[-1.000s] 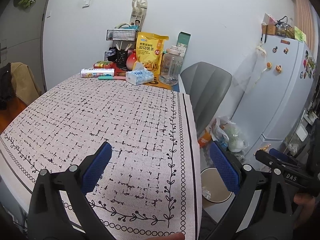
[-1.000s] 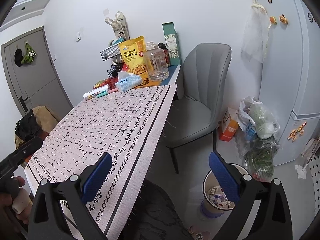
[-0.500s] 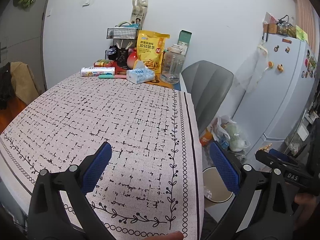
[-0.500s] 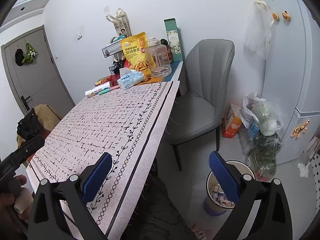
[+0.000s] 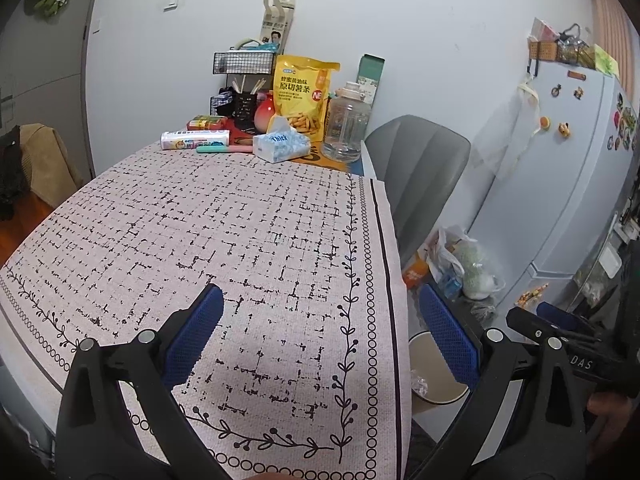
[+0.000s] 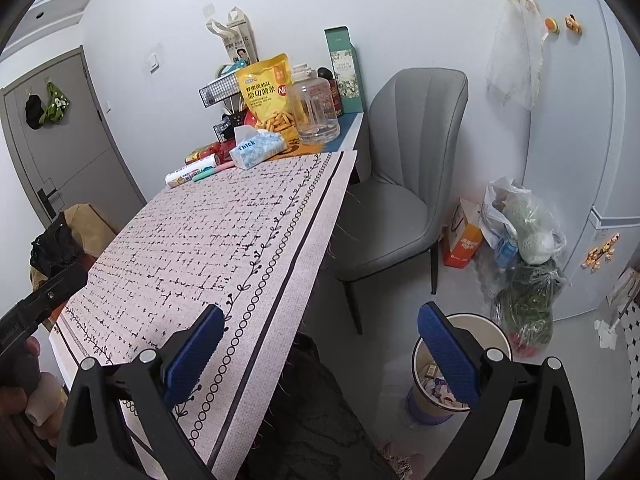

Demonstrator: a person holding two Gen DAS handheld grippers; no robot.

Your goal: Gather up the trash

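My left gripper [image 5: 320, 332] is open and empty above the near right part of the patterned tablecloth [image 5: 224, 232]. My right gripper [image 6: 320, 344] is open and empty, off the table's right edge above the floor. A round trash bin [image 6: 496, 332] with scraps inside stands on the floor below the right gripper; its rim also shows in the left wrist view [image 5: 430, 364]. I see no loose trash on the cloth.
At the table's far end stand a yellow snack bag [image 5: 304, 92], a clear jug [image 5: 346, 124], a tissue pack [image 5: 282, 144], a roll [image 5: 195, 140] and a wire rack [image 5: 244, 64]. A grey chair [image 6: 404, 176], plastic bags [image 6: 524, 232] and a fridge [image 5: 568, 184] are right.
Both grippers have shifted slightly; the views have drifted a little forward and down. Both stay open and empty.
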